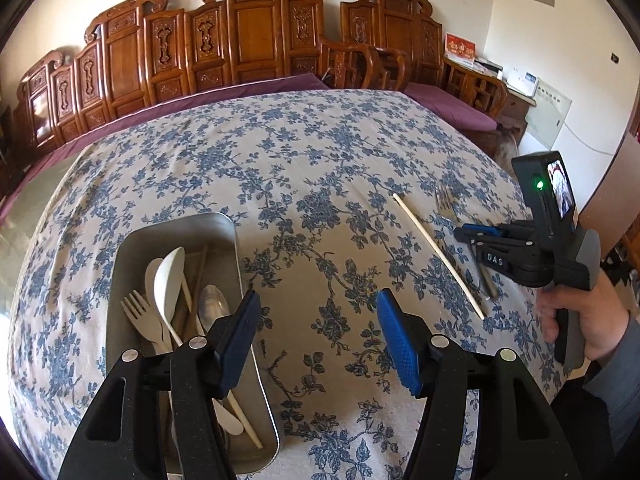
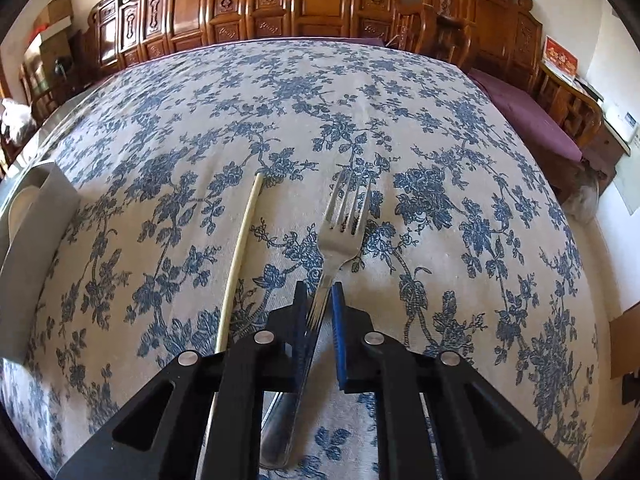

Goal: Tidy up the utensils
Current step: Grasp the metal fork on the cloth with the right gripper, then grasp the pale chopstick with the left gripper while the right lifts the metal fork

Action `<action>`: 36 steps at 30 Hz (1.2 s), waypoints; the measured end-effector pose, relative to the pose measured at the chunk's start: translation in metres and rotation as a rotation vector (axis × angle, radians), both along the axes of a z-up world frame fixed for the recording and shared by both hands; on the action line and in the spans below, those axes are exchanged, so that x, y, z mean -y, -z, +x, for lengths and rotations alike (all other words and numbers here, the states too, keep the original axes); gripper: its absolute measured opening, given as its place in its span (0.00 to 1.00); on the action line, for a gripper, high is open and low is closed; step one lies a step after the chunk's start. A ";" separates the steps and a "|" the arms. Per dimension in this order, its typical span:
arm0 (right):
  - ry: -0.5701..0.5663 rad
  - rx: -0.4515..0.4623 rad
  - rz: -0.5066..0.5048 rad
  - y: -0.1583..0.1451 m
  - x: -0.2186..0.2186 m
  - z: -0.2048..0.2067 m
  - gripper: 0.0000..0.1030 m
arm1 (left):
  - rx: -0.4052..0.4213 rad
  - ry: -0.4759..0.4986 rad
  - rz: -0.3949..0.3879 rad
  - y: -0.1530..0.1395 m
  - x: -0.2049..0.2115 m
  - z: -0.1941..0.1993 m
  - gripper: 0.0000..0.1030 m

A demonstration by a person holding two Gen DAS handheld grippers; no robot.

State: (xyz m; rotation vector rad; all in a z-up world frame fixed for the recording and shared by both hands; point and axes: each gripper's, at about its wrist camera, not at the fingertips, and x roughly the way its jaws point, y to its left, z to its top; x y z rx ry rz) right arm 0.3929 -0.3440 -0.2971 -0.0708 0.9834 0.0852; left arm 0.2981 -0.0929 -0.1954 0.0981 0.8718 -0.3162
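A metal tray (image 1: 128, 248) at the left of the table holds white plastic spoons, a white fork (image 1: 140, 316), a metal spoon (image 1: 212, 304) and chopsticks. My left gripper (image 1: 318, 336) is open and empty, hovering just right of the tray. A metal fork (image 2: 340, 224) lies on the floral cloth, with a pale chopstick (image 2: 240, 256) to its left. My right gripper (image 2: 320, 312) is closed around the fork's handle, which rests on the cloth. From the left wrist view the right gripper (image 1: 470, 236), the fork (image 1: 444, 200) and the chopstick (image 1: 436, 252) show at the right.
The table has a blue floral cloth (image 2: 240, 112). Carved wooden benches (image 1: 248, 36) with purple cushions stand behind it. The tray's corner (image 2: 36, 216) shows at the left of the right wrist view. The table edge drops off at the right.
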 end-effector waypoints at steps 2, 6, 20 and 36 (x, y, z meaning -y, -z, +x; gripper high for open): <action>0.008 -0.005 0.028 0.000 0.009 -0.002 0.08 | -0.003 0.002 0.010 0.001 0.002 -0.001 0.56; 0.026 0.003 0.051 -0.002 0.025 -0.004 0.08 | -0.012 -0.005 0.010 0.002 0.006 -0.002 0.56; 0.112 0.022 0.061 0.001 0.066 -0.009 0.08 | -0.076 0.073 0.011 0.029 0.075 0.016 0.56; 0.127 0.024 0.146 0.003 0.080 -0.008 0.08 | -0.162 0.138 0.002 0.069 0.149 0.057 0.39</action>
